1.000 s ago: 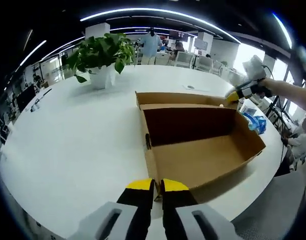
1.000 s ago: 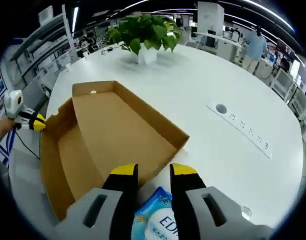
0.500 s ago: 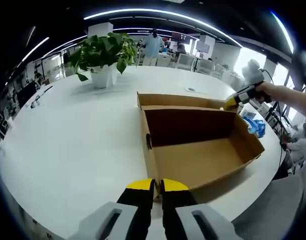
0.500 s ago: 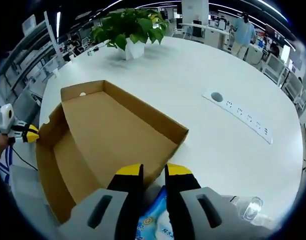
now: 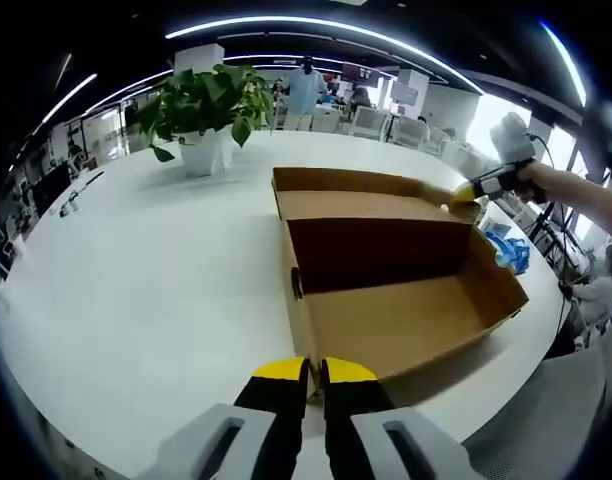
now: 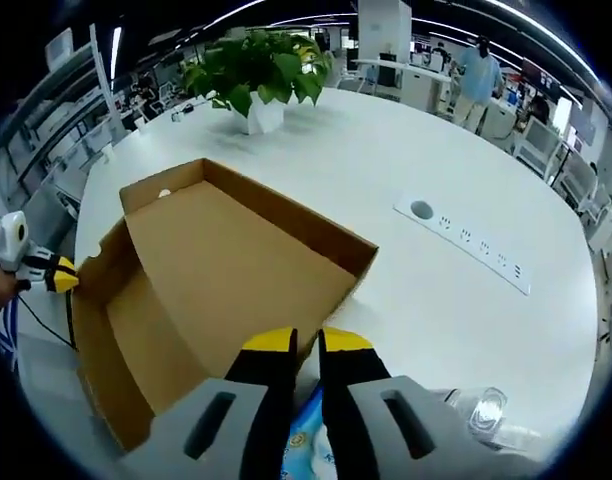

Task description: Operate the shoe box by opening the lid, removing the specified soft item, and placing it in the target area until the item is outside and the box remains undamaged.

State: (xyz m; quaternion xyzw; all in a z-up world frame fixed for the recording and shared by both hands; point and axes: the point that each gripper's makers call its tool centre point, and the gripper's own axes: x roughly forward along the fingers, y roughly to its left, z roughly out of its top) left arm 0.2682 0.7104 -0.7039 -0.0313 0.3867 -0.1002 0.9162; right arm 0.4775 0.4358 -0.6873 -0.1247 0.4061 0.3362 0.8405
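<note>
In the left gripper view, we see the open brown cardboard shoe box (image 5: 396, 290) on the round white table (image 5: 136, 290), its lid (image 5: 361, 195) folded back and its inside bare. Our left gripper (image 5: 304, 372), jaws nearly closed, pinches the box's near wall. The right gripper (image 5: 466, 193) touches the lid's far corner, where a second ago it sat just outside.

In the right gripper view, the right gripper (image 6: 304, 343) now has its jaws almost together at the lid's edge; we cannot tell whether it grips. The blue soft wipes packet (image 6: 308, 445) lies below, on the table outside the box. The potted green plant (image 6: 254, 75) stands beyond.
</note>
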